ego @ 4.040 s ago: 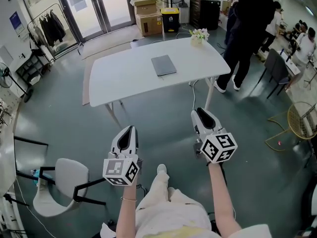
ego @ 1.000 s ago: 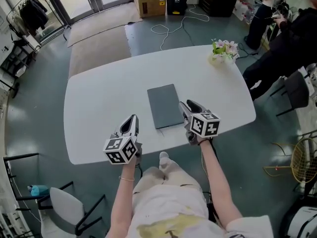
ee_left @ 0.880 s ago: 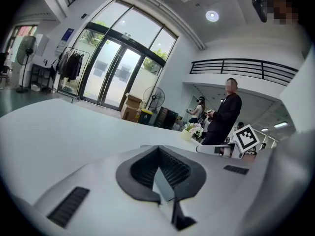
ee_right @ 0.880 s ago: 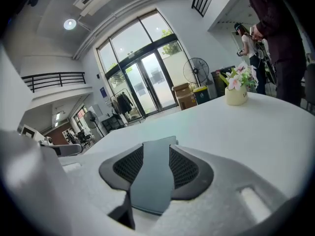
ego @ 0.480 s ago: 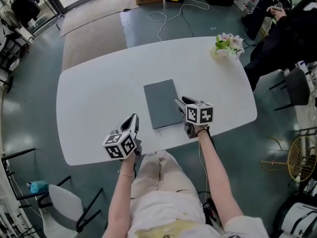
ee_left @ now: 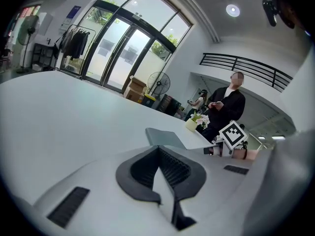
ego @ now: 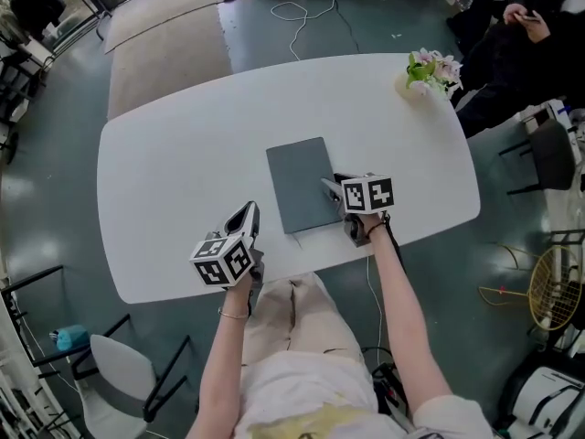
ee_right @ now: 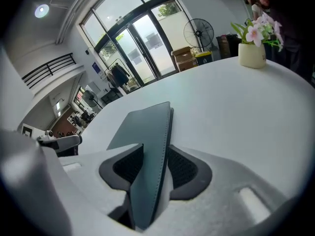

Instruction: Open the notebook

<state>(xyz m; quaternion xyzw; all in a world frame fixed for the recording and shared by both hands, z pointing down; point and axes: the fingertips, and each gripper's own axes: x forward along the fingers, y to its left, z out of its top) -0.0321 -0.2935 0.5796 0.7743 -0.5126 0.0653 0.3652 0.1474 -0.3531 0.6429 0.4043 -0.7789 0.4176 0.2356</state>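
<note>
- Overhead, a white table (ego: 183,172) with rounded corners stands on a grey-green floor (ego: 55,199), and a beige rug (ego: 169,44) lies beyond its far side.
- A loose cable (ego: 311,12) trails over the floor past the rug, and a chair (ego: 119,378) stands near the person's left side.
- A small pot of flowers (ego: 430,69) sits at the table's far right corner. Beside that corner, a person in dark clothes (ego: 521,26) is looking at something held in the hands.
- The left gripper view shows tall glass doors (ee_left: 113,48), a standing fan (ee_left: 158,82) and cardboard boxes (ee_left: 135,90) along the far wall.
- The notebook (ego: 300,176) is a dark grey slab lying flat on the table's near half, roughly midway across its width.
- Its long axis runs from the person's side toward the far edge, tilted slightly, and one short end points back at the person.
- The right gripper (ego: 329,186) reaches in from the right toward the near part of the notebook's right edge. Its jaws are pressed onto that edge, with the grey cover standing between the pads.
- Whether they pinch the cover alone or the whole book cannot be told.
- The left gripper (ego: 247,216) is over the table's near edge, to the left of the notebook and apart from it. Its jaws are closed together with nothing between them.
</note>
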